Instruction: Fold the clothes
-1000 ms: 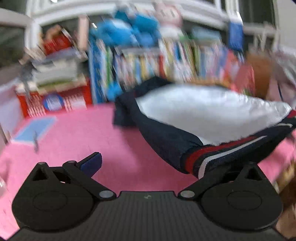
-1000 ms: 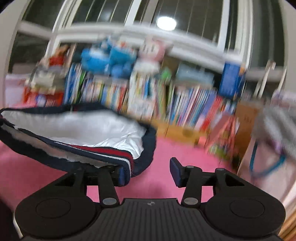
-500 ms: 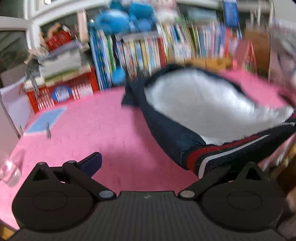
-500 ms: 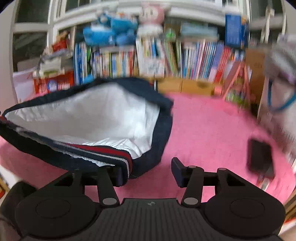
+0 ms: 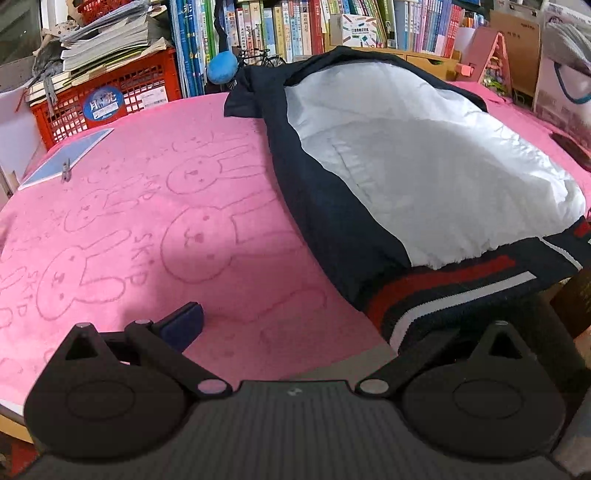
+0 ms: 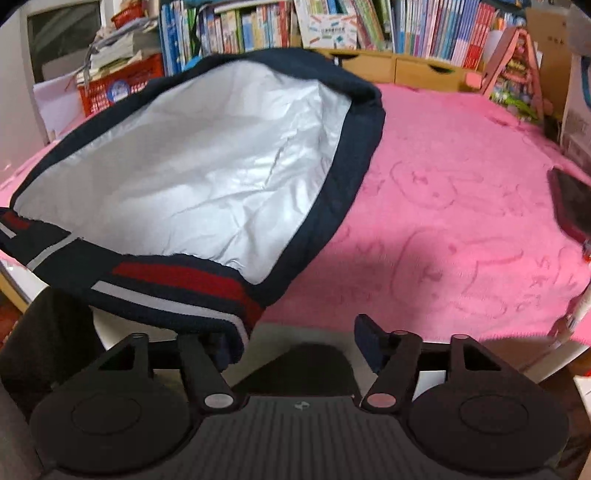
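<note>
Presently my left gripper [image 5: 295,328] and right gripper [image 6: 295,343] lay the jacket [image 5: 424,177] lining-up on the pink blanket [image 5: 155,206]. Both stand apart, right jaws opening, hem draped over one finger each. Next: withdraw, then fold.

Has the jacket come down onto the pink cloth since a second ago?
Yes. The jacket has dropped: earlier it hung level with the bookshelf; now it lies spread on the pink cloth, below the books.
</note>
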`<action>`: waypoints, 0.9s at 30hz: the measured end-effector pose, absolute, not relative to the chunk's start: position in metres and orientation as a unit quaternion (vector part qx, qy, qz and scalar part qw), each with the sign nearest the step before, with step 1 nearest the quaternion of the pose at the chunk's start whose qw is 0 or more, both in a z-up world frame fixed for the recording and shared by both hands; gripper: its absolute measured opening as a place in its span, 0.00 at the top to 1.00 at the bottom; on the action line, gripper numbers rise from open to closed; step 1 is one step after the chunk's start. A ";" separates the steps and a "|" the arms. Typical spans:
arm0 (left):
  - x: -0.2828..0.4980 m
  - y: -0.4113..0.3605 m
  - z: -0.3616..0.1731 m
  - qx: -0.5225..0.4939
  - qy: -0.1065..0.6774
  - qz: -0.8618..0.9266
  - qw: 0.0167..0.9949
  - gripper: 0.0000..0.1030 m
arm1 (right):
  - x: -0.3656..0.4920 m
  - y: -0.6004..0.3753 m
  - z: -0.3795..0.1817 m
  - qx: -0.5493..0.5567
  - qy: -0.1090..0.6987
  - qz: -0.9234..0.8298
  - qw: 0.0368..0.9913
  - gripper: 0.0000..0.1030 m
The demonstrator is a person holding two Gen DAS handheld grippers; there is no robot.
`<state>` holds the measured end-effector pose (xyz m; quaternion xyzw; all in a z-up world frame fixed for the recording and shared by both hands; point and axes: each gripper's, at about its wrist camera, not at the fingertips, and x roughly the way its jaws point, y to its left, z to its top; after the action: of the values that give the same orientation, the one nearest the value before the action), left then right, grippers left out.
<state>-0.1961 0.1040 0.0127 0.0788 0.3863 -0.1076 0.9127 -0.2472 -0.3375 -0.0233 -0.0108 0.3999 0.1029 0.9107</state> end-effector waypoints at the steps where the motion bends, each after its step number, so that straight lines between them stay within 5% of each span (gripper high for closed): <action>1: -0.199 0.105 0.013 0.077 0.388 -0.109 0.912 0.00 | -0.247 -0.340 -0.025 -0.007 0.406 0.108 0.907 0.33; 3: -0.211 0.102 0.018 0.080 0.384 -0.114 0.913 0.00 | -0.248 -0.347 -0.021 -0.004 0.418 0.136 0.898 0.31; 8: -0.220 0.103 0.029 0.109 0.377 -0.142 0.909 0.00 | -0.260 -0.363 0.030 -0.016 0.386 0.300 0.872 0.00; 18: -0.228 0.074 0.013 0.167 0.378 -0.173 0.894 0.00 | -0.119 -0.274 0.083 -0.005 0.259 0.392 0.883 0.00; 21: -0.239 0.085 0.022 0.177 0.376 -0.160 0.895 0.00 | -0.060 -0.187 0.066 0.021 0.296 0.419 0.858 0.13; 23: -0.249 0.100 0.030 0.181 0.378 -0.134 0.898 0.00 | -0.032 -0.131 0.051 0.016 0.334 0.425 0.841 0.33; 27: -0.268 0.141 0.063 0.149 0.370 -0.056 0.915 0.00 | -0.033 -0.053 0.028 -0.090 0.344 0.439 0.825 0.29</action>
<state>-0.2684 0.1406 0.0629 0.1487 0.3700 -0.0556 0.9153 -0.0326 -0.0529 0.0278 -0.0896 0.3435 0.4390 0.8254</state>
